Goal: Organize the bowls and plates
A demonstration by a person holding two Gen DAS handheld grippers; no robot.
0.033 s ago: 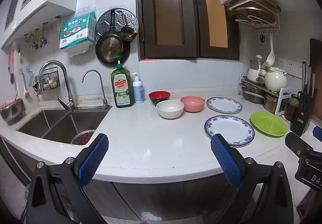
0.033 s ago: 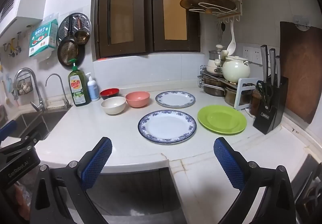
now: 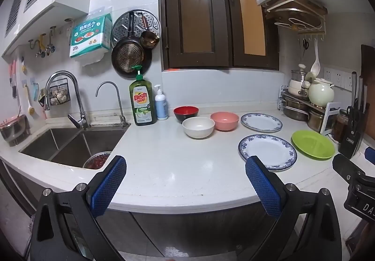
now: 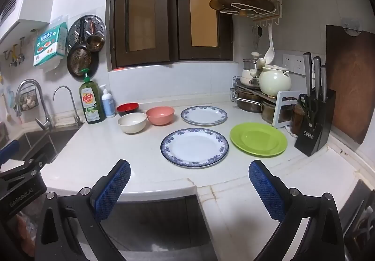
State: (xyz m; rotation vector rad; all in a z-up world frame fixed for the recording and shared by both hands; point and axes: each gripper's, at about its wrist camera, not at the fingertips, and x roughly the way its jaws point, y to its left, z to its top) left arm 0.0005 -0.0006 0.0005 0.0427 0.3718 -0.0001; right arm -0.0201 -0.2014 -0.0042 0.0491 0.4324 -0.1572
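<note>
Three bowls stand together at the back of the white counter [image 3: 168, 162]: a red-and-black bowl [image 3: 185, 112], a white bowl [image 3: 198, 127] and a pink bowl [image 3: 224, 120]. To their right lie a far blue-rimmed plate [image 4: 204, 115], a nearer blue-rimmed plate [image 4: 194, 147] and a green plate [image 4: 258, 139]. My left gripper [image 3: 185, 162] hovers open over the counter's front edge, well short of the bowls. In front of the nearer plate my right gripper [image 4: 189, 164] is open too, with nothing between its fingers.
A double sink [image 3: 70, 143] with two taps lies to the left, with a strainer of red food [image 3: 97, 160] in it. Dish soap [image 3: 142, 101] stands beside the bowls. A pot rack [image 4: 257, 96], knife block [image 4: 314, 129] and cutting board [image 4: 351, 82] fill the right corner.
</note>
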